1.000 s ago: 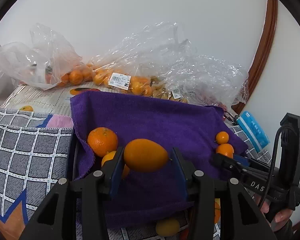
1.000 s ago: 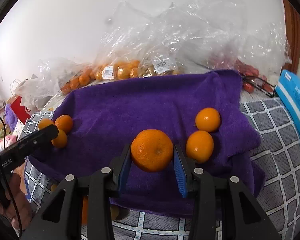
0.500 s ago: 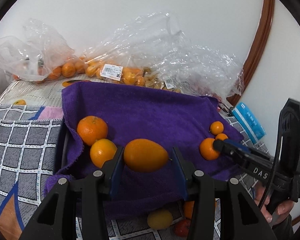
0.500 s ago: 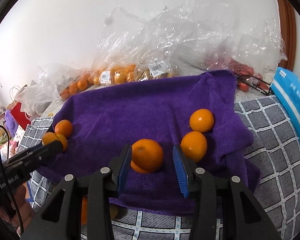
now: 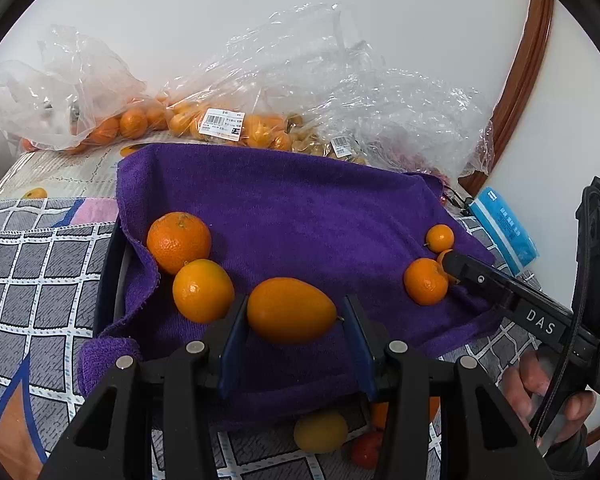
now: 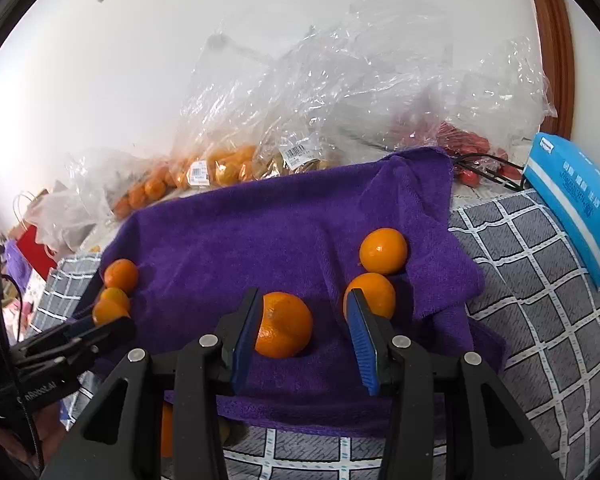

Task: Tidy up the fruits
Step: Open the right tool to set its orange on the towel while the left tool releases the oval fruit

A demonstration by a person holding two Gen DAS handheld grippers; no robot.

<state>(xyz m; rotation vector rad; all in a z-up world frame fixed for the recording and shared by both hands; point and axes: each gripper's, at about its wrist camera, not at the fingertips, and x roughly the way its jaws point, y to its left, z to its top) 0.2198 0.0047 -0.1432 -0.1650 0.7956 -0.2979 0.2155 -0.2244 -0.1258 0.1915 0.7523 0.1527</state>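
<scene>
A purple towel covers a dark tray. My left gripper is shut on an oval orange fruit, held just above the towel's near part. Two round oranges lie to its left. In the right wrist view a round orange rests on the towel between the jaws of my open right gripper. It is beside the left pad, with a clear gap to the right pad. Two more oranges sit just right of it.
Clear plastic bags of oranges and other fruit pile up against the back wall. A blue tissue pack lies on the grey checked cloth at right. A yellow fruit and a red one lie off the towel's front edge.
The right gripper has let go of the round orange, which now lies on the towel between the jaws. The left gripper still holds the oval fruit and has barely shifted.
</scene>
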